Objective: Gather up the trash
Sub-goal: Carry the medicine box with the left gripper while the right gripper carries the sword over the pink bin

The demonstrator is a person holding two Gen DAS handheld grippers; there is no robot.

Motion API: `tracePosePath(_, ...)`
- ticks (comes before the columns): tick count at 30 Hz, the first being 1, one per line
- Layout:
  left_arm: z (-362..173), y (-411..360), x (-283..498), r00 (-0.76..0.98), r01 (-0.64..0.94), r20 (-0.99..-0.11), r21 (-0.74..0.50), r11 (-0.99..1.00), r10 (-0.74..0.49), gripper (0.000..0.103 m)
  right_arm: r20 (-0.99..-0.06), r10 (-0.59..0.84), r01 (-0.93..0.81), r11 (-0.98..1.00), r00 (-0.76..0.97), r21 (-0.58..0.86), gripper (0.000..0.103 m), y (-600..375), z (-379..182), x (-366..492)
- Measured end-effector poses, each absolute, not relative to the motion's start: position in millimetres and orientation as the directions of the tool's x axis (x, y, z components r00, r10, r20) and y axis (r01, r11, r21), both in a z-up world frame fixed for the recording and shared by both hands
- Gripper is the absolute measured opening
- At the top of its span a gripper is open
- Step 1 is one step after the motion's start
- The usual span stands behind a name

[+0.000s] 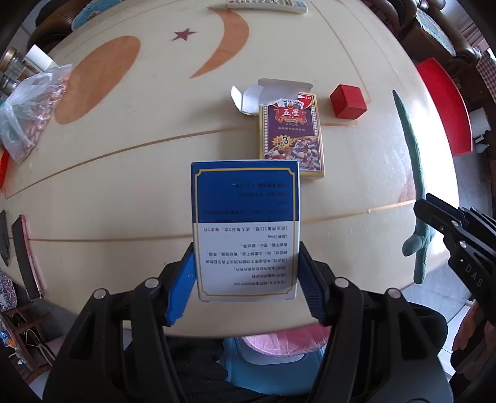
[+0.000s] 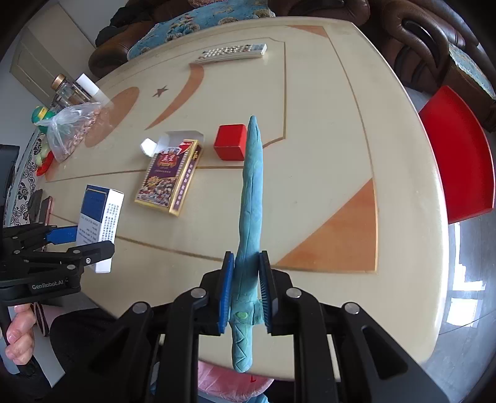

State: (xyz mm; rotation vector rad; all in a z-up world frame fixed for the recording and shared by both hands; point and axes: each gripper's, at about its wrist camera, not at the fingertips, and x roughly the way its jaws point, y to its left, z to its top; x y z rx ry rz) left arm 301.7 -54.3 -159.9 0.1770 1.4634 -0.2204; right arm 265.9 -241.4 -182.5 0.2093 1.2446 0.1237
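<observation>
I see a round cream table (image 2: 310, 93) with orange inlays. Dark brown leather sofas (image 2: 418, 28) stand on the far side, a red chair (image 2: 458, 155) at right. Strong daylight falls on the shiny floor (image 2: 465, 279).

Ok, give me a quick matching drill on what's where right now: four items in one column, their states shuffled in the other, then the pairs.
Items:
1. blue and white box
2. teal plush sword
3. playing card box
4. red cube

States:
A. lying on the table, top flap open
B. clamped in the left gripper
C. sitting on the table beyond the card box, untouched
D. clamped in the right gripper

Pairs: 1-B, 2-D, 3-A, 4-C
</observation>
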Motion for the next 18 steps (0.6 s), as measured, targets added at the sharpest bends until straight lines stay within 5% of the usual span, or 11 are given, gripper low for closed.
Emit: tracePosePath(18, -78, -17, 198, 0.313, 0.336, -0.945, 0.015, 0.942, -0.096, 0.061, -0.853, 0.242, -0.080, 0.970, 0.463, 0.231, 0.017, -214, -84, 170)
